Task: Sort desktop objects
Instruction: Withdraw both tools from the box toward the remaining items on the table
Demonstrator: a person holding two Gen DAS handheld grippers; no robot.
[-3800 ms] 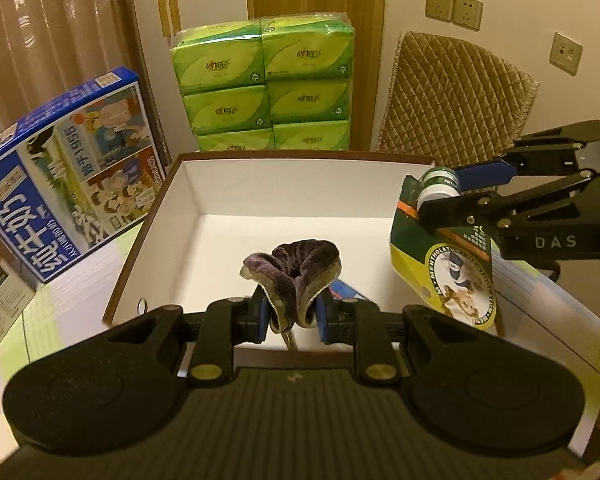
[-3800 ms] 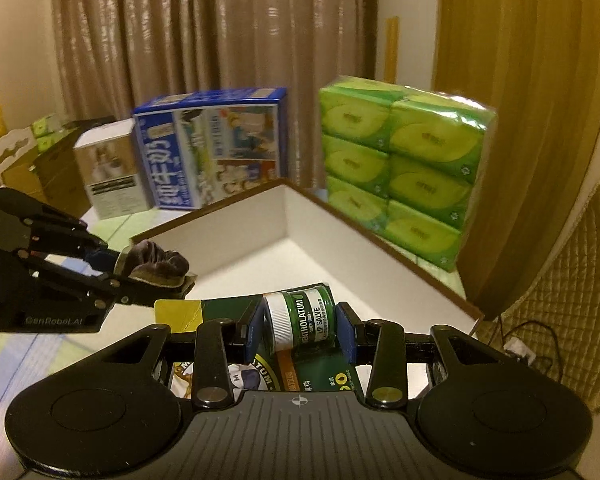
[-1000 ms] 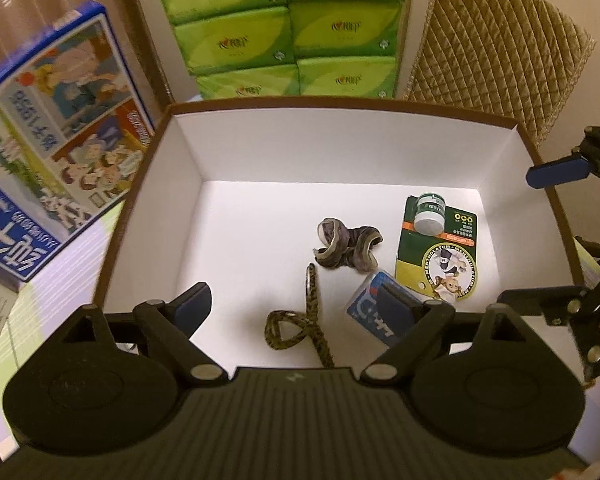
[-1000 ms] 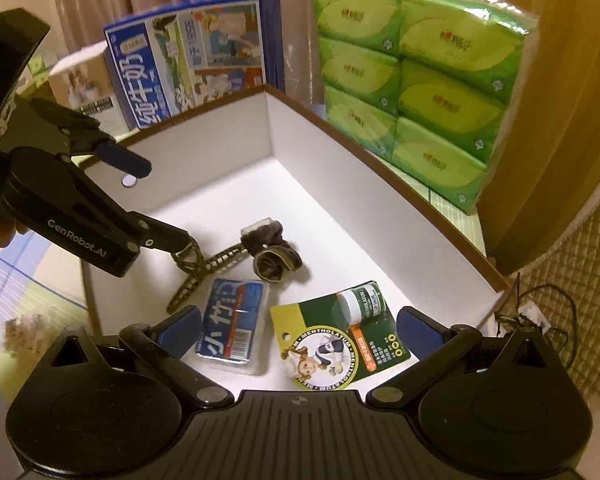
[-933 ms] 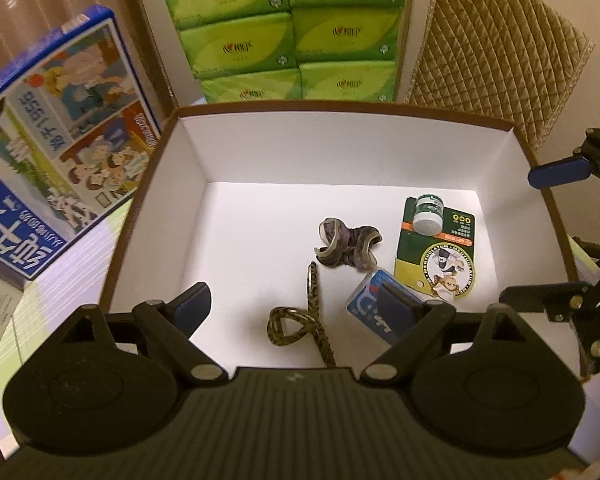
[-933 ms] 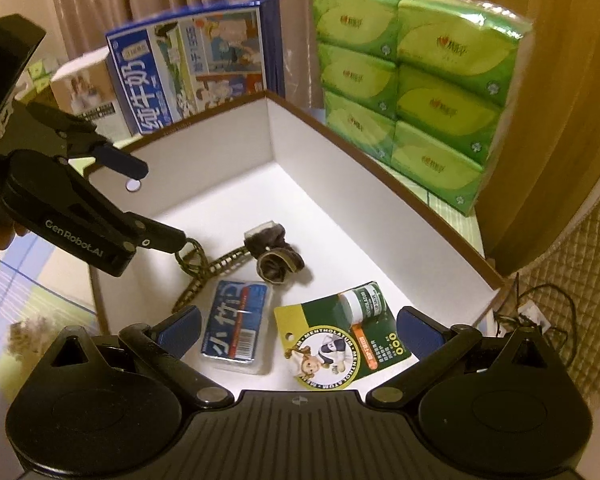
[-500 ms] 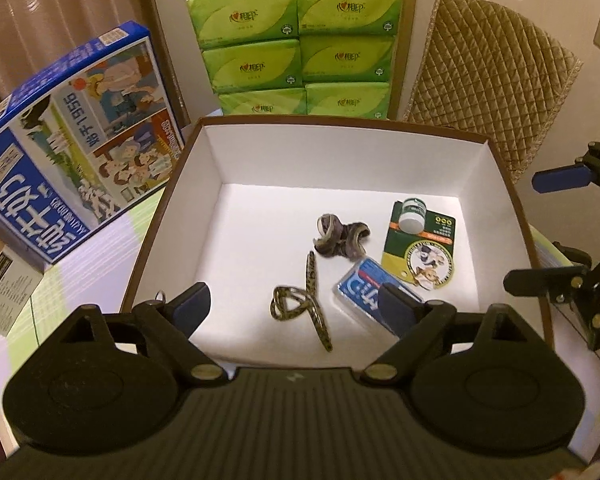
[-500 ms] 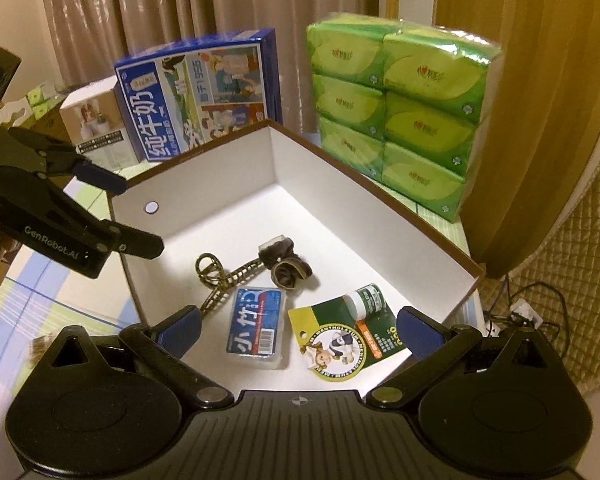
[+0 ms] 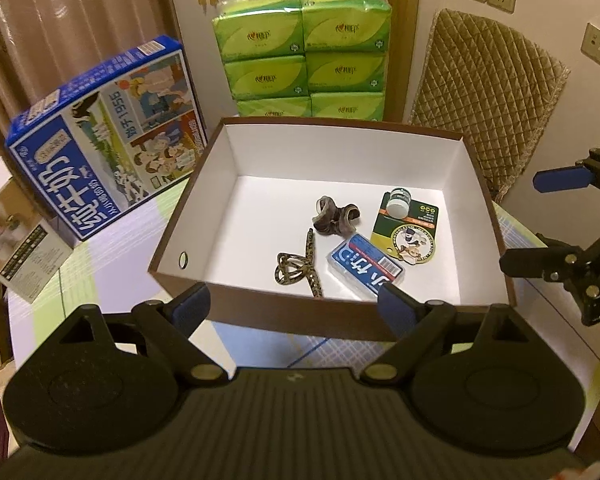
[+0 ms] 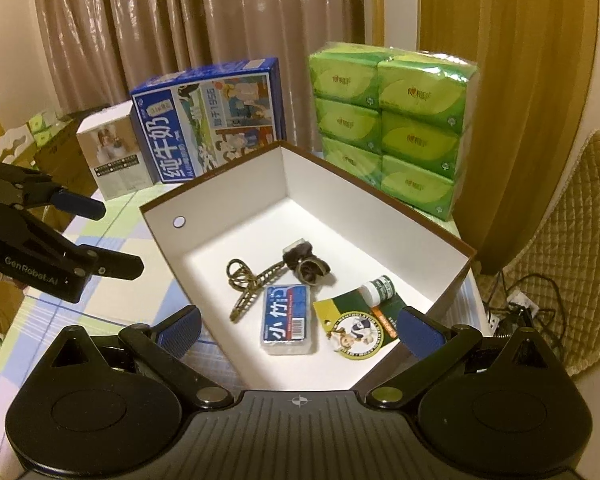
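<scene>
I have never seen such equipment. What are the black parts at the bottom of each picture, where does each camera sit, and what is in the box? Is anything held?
A person holds a two-finger grasping tool in each hand, and a wide-angle camera on each looks along its fingers. The black shape at the bottom of each picture is that tool's own body.

The left tool fills the bottom of the left picture; the right tool does so in the right picture. Each also appears at the edge of the other's view.

Both stand open and hold nothing.

The brown box with white inside holds a dark scrunchie, a patterned hair tie, a blue tissue pack and a green ointment card.

Around it stand a blue milk carton, green tissue packs and a small white box.
</scene>
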